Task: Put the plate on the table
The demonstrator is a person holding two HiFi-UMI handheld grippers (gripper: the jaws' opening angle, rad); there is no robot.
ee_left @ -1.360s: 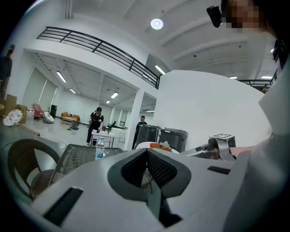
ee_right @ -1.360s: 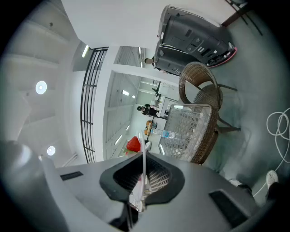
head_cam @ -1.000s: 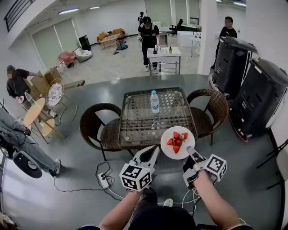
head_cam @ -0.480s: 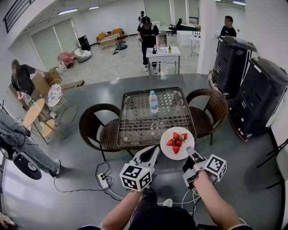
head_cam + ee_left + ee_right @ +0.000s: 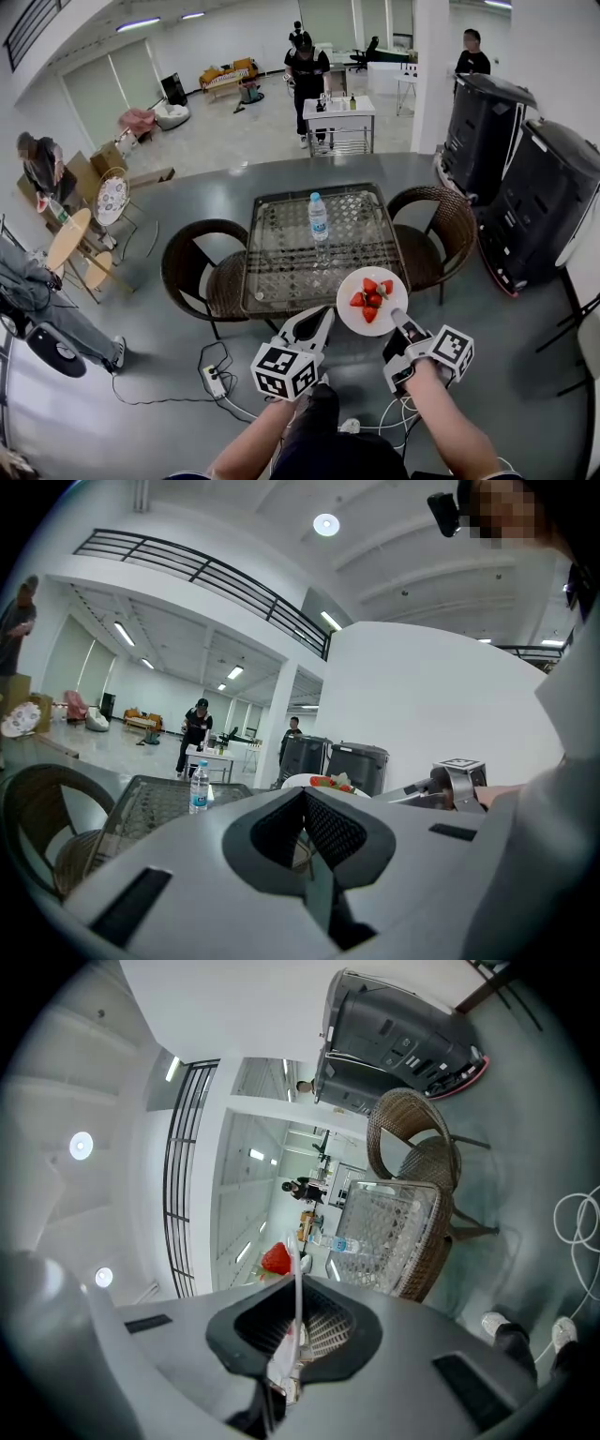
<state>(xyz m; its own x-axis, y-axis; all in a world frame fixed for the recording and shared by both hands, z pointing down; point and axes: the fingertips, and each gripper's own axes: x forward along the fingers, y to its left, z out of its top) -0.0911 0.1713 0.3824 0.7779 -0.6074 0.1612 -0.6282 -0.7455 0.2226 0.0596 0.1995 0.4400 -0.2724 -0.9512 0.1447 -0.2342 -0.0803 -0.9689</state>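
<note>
Held aloft in the right gripper [image 5: 397,319], pinched by the near rim: a white plate [image 5: 361,319] carrying a few strawberries [image 5: 372,294], hovering at the near right corner of the glass-topped table [image 5: 281,281], apparently not yet set down. Seen edge-on in the right gripper view as a thin pale line [image 5: 297,1283] running straight between jaws closed almost together on it, with one strawberry [image 5: 276,1258] showing just beside. Probably stiff and glazed, so likely slick under the pads and breakable if dropped; light in itself, yet front-heavy with all the weight out beyond a single rim pinch, so prone to droop or swivel. Best gripped deep over the rim, as here, and kept flat so that the loose fruit does not roll. Round, so no long axis to speak of; face up, roughly level, gripped edge toward the person, free edge out over the table toward the water bottle [image 5: 319,217]. Left gripper [image 5: 322,317] just beside the plate, not touching, jaws brought together on nothing.
</note>
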